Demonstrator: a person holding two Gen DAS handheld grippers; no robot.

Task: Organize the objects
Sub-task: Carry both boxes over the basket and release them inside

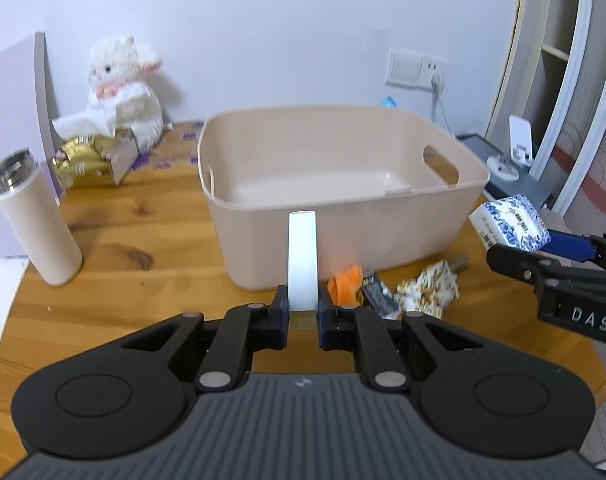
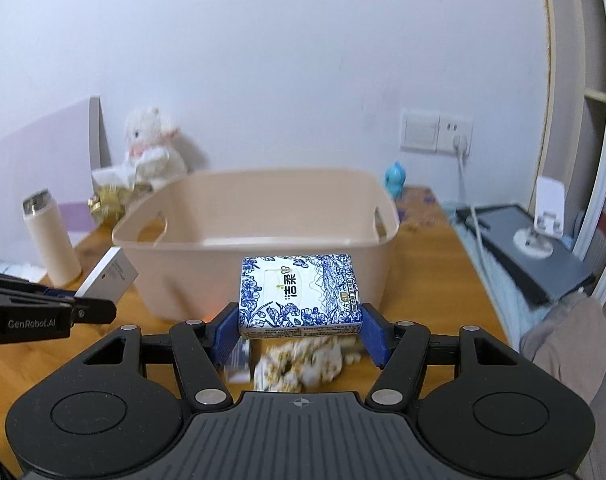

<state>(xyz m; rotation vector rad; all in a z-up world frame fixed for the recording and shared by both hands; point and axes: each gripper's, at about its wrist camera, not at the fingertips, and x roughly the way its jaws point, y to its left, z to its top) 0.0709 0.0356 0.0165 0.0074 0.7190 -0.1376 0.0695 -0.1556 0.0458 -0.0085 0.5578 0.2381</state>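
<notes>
We see a wooden table (image 1: 115,240) against a white wall (image 1: 263,20) | beige bin (image 1: 343,184) at its middle | our right gripper (image 2: 299,330) clamps a blue-patterned tissue pack (image 2: 299,292) before the bin | our left gripper (image 1: 301,310) pinches a flat white box (image 1: 302,260) | crumpled wrapper (image 2: 299,364) beneath, blurred.

Blue-patterned tissue pack (image 2: 299,292), empty beige bin (image 2: 255,216)

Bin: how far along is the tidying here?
Nothing shows inside the bin yet. In hand: left gripper clamps a white box; right gripper clamps a tissue pack. Left on the table: orange wrapper, crumpled wrapper.
</notes>
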